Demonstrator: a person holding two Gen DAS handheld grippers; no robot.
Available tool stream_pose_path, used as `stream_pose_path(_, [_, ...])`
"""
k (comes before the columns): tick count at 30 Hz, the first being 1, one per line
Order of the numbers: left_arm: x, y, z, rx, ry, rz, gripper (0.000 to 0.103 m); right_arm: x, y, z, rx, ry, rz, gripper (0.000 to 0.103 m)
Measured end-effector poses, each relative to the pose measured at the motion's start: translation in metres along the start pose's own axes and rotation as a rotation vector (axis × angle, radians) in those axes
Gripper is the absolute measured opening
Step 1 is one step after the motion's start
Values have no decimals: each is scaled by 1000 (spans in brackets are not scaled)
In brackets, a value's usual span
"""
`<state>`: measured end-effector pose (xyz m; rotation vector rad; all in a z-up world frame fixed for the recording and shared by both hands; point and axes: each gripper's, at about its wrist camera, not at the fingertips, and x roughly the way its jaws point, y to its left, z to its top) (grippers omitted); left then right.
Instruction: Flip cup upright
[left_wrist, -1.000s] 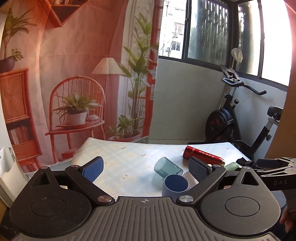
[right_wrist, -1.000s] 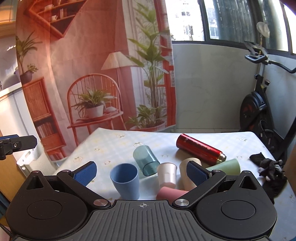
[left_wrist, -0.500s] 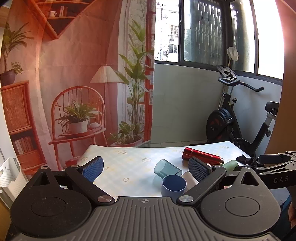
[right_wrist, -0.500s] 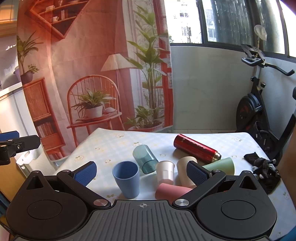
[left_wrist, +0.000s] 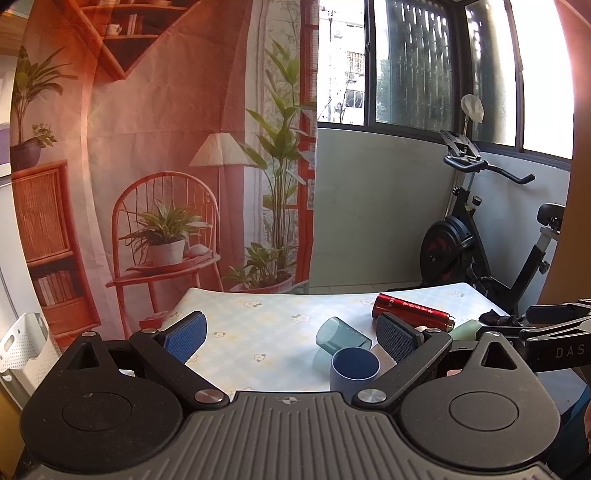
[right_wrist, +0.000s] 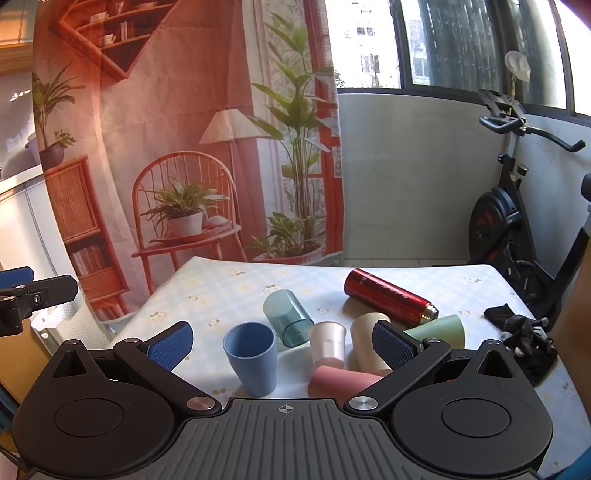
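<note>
Raised slightly, right tongs gape above upright blue cup.

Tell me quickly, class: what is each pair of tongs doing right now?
Left tongs: open, holding nothing.
Right tongs: open, holding nothing.

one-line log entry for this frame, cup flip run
phase: pre-grasp | left gripper: open, empty | right gripper: open, empty | blue cup: upright | teal cup: on its side | pink cup: on its side
</note>
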<state>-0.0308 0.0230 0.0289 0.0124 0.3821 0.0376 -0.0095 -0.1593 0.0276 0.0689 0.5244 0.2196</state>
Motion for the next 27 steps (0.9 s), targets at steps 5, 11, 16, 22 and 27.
stream_pose_path(5, [-1, 0, 0, 9, -15, -3, 99, 0, -1, 0, 2, -1, -1, 103])
stream_pose_path(11, [-3, -2, -1, 12, -23, -6, 99, -2, -3, 0, 4, -5, -4, 103])
stream_pose_path(16, [-4, -3, -1, 14, -31, -4, 99, -2, -4, 0, 5, -5, -7, 103])
stream_pose_path(22, [-2, -2, -1, 5, -34, -18, 100, -2, -3, 0, 5, -2, -6, 103])
stream_pose_path(27, [-1, -1, -2, -7, -36, -20, 100, 1, -2, -2, 7, 7, 0, 103])
